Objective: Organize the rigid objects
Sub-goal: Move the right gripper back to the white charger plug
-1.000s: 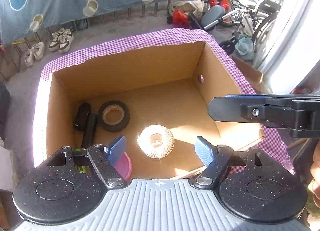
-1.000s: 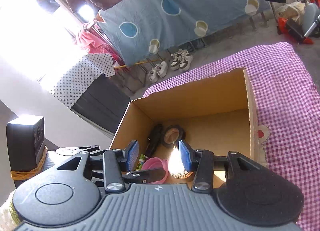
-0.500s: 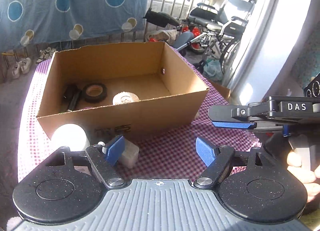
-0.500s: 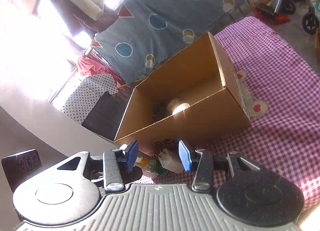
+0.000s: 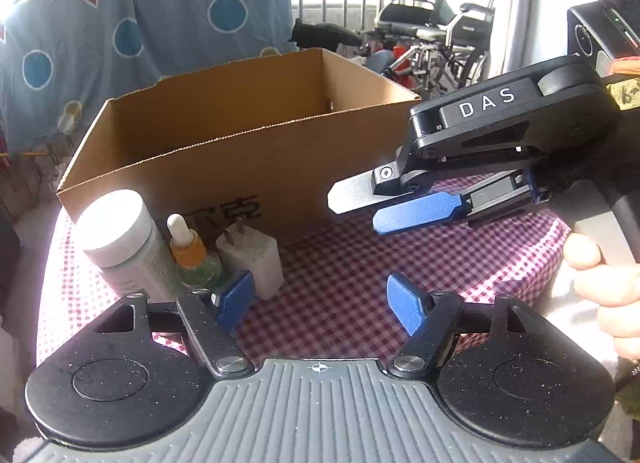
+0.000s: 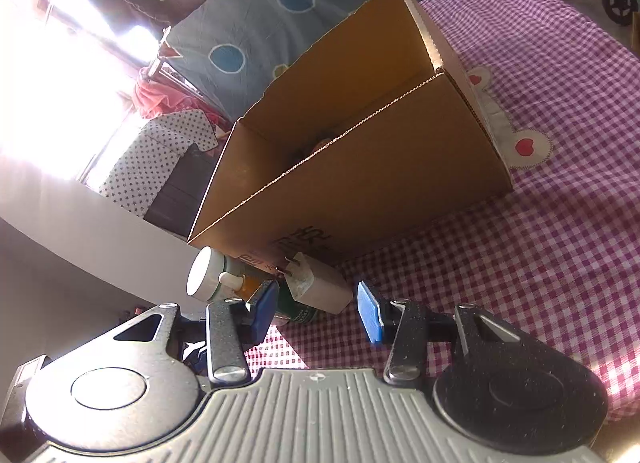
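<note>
1. Against the near wall of the cardboard box [image 5: 224, 167], three items stand in a row on the checked cloth [image 5: 340, 263]: white-capped jar [image 5: 120, 235], dropper bottle [image 5: 192, 255], white plug adapter [image 5: 252, 259]. All are outside the box and upright, probably staged there for easy pickup.
2. The adapter is the row's end farthest from the jar, prongs up, touching the dropper bottle or just beside it.
3. Left gripper [image 5: 320, 303]: released, nothing between the jaws, which have just been closing a little. Its left pad sits just in front of the adapter; likely lining up on it.
4. Right gripper [image 6: 316, 307]: partly open, empty, aimed at the same row; the adapter lies just ahead of its gap.
5. Judgement: box contents are hidden from here, and the three items remain to be put in.
</note>
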The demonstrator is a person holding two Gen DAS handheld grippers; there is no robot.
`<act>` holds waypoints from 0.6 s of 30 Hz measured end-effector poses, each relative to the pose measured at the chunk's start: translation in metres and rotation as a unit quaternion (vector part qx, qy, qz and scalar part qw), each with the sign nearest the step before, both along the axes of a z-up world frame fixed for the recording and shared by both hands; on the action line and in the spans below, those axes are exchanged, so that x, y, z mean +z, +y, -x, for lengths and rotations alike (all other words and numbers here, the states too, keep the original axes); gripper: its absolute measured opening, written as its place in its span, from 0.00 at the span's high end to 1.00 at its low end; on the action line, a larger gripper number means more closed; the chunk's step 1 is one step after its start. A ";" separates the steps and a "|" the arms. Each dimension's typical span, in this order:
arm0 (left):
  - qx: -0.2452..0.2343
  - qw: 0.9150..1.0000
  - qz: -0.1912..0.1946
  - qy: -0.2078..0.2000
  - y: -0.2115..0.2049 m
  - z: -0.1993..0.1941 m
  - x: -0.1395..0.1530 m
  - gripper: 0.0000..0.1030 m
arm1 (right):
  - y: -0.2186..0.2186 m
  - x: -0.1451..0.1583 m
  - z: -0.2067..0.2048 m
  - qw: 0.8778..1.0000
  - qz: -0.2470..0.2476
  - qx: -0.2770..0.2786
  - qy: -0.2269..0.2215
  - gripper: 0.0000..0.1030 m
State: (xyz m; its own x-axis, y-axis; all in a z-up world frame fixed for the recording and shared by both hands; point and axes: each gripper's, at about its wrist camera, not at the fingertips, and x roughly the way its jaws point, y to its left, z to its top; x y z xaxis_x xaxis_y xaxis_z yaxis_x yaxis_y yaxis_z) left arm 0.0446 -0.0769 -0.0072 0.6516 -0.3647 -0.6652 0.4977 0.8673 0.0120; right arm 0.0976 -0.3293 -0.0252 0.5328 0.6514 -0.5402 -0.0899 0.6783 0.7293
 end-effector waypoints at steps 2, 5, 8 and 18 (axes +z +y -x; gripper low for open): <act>0.004 1.000 -0.006 -0.008 -0.002 0.000 -0.005 0.32 | 0.007 -0.004 -0.007 1.000 0.003 0.011 0.001 0.54; 0.013 1.000 -0.013 -0.011 -0.001 -0.001 -0.015 0.39 | 0.016 -0.009 -0.020 1.000 0.005 0.025 0.001 0.54; 0.026 0.999 -0.022 -0.014 0.000 -0.005 -0.024 0.42 | 0.024 -0.013 -0.033 0.999 0.007 0.039 0.001 0.54; 0.049 0.998 -0.045 -0.018 -0.004 -0.015 -0.041 0.41 | 0.049 -0.037 -0.074 0.996 0.001 0.086 0.024 0.57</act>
State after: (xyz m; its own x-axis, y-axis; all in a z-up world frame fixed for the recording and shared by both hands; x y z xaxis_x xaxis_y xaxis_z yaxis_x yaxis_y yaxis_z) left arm 0.0592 -0.0813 -0.0481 0.7052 -0.2382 -0.6678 0.4085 0.9063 0.1081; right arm 0.1717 -0.2803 -0.0622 0.3862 0.7302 -0.5636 -0.1694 0.6568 0.7348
